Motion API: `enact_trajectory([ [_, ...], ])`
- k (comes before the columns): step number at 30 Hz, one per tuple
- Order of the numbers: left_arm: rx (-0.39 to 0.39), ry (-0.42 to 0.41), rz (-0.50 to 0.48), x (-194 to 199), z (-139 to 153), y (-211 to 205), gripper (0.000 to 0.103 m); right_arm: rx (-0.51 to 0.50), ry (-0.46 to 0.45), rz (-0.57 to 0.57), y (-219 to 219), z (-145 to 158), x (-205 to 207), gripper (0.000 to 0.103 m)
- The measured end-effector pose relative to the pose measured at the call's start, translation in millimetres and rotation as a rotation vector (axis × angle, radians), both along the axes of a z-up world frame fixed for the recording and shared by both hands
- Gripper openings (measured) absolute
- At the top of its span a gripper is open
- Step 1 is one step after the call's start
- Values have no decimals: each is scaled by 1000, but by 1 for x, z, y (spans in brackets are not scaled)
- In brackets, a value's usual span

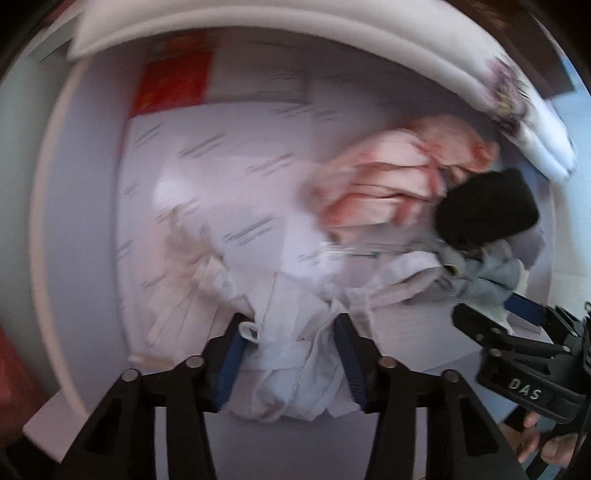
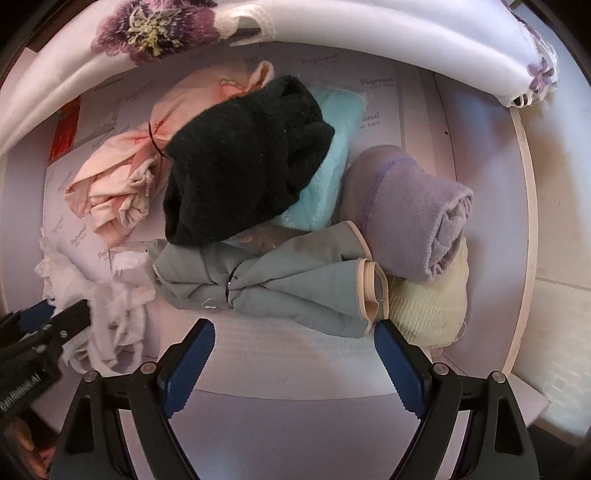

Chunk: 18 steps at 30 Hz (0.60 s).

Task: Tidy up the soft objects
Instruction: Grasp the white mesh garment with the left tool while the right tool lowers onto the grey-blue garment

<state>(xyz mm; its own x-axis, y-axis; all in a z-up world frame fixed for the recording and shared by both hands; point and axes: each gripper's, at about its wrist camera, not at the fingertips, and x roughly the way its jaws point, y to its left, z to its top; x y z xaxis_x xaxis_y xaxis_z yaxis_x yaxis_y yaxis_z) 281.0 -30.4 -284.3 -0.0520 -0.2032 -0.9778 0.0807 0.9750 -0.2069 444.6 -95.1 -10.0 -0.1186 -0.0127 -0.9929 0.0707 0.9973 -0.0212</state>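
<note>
Soft things lie in a loose pile on a pale desk (image 2: pixel 295 369) lined with printed paper sheets. Nearest in the left wrist view, the left hand-held gripper (image 1: pixel 291 360) has a crumpled white cloth (image 1: pixel 291 369) between its blue pads (image 1: pixel 351 365); the cloth bunches up against both pads, so it looks gripped. Picture is motion-blurred, edges of the cloth hard to trace. No earlier picture to compare.

Right hand-held gripper (image 2: pixel 295 365) hangs over bare desk with jaws wide apart, nothing between them. Just beyond its tips lies a grey cloth bundle (image 2: pixel 277 284) tied in the middle with a thin band, peach trim along one edge. Right of it, touching, a pale yellow ribbed roll (image 2: pixel 428 306), and a lilac rolled towel (image 2: pixel 413 206) resting partly on that roll. Left of the grey bundle sits the white cloth again (image 2: pixel 110 306), with the other gripper's black frame over it at the left edge.

Further back, a black knit piece (image 2: pixel 243 162) lies on top of a light blue packet (image 2: pixel 328 166). Left of the black piece, a pink bundle (image 2: pixel 122 177) tied with a dark band. Red sheet (image 2: pixel 66 129) at far left. Farthest, a white cloth with purple flowers (image 2: pixel 332 29) runs along the back edge. Tiled floor (image 2: pixel 565 184) shows at right.
</note>
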Motion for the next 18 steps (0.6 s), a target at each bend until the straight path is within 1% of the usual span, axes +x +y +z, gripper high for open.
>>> enact_trajectory([
  [1,-34,-20,-5,1,4,-2,39,0,1,-2,-1,-1,-1,89],
  [2,-74,-57,-11,4,12,-5,38,2,2,-6,-2,-2,-1,89],
  [4,-102,-92,-10,7,23,-5,38,3,1,-10,-3,-2,-2,89],
  [5,-119,-97,20,10,28,0,38,4,2,-10,-4,-2,-1,89],
  [7,-146,-70,89,16,32,11,38,8,1,-11,-5,-1,0,89],
  [8,-158,-43,152,17,32,21,40,10,0,-11,-6,-1,0,89],
  [11,-140,7,259,14,35,51,41,16,-3,-16,-6,-1,3,89],
  [14,-116,58,312,7,32,65,45,25,-6,-22,-7,0,8,89],
  [17,-110,116,339,-2,22,70,64,33,-14,-26,-8,2,10,89],
  [18,-109,131,344,-6,19,71,66,36,-15,-29,-9,2,11,89],
])
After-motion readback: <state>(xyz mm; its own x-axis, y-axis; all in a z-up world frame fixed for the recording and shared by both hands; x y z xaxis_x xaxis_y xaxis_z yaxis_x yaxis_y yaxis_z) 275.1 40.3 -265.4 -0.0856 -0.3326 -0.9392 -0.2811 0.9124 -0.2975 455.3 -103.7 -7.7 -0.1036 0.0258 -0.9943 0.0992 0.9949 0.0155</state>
